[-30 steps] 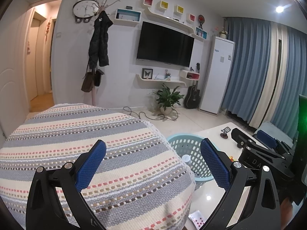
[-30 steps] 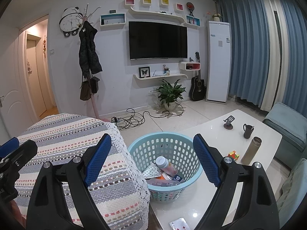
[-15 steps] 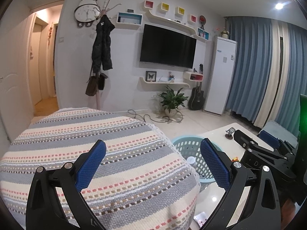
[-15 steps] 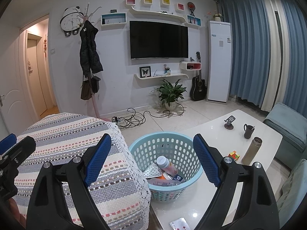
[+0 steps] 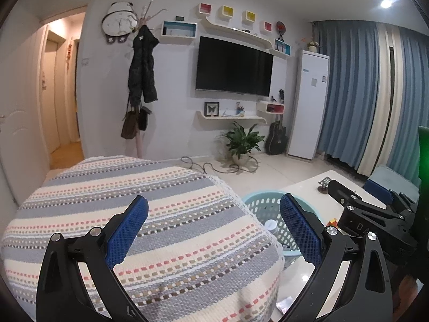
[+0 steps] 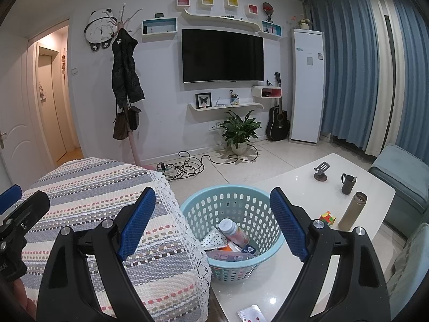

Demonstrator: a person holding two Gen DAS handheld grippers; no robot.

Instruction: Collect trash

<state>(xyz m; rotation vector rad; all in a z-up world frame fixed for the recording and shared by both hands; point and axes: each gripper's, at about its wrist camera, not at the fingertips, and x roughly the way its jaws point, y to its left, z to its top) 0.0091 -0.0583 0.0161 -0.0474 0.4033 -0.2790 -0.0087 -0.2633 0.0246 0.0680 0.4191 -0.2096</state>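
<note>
Most trash already lies in the pale blue perforated plastic basket (image 6: 236, 230) on the glossy white desk (image 6: 303, 193); a small printed card (image 6: 250, 314) remains near the desk's front edge. Both the left hand-held gripper (image 5: 214, 230) and right hand-held gripper (image 6: 211, 222) gape empty

basket (image 5: 257, 206) half hidden, card (image 6: 248, 314) edge-cropped

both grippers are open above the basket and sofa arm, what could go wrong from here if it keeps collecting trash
1. The basket sits close to the table's near corner, beside the striped cover; a bump from the right gripper might push it off.
2. The card lies flat at the table edge, probably hard to pinch and easy to slide off.
3. The mug, flask and cube could be mistaken for trash or knocked over.
</note>
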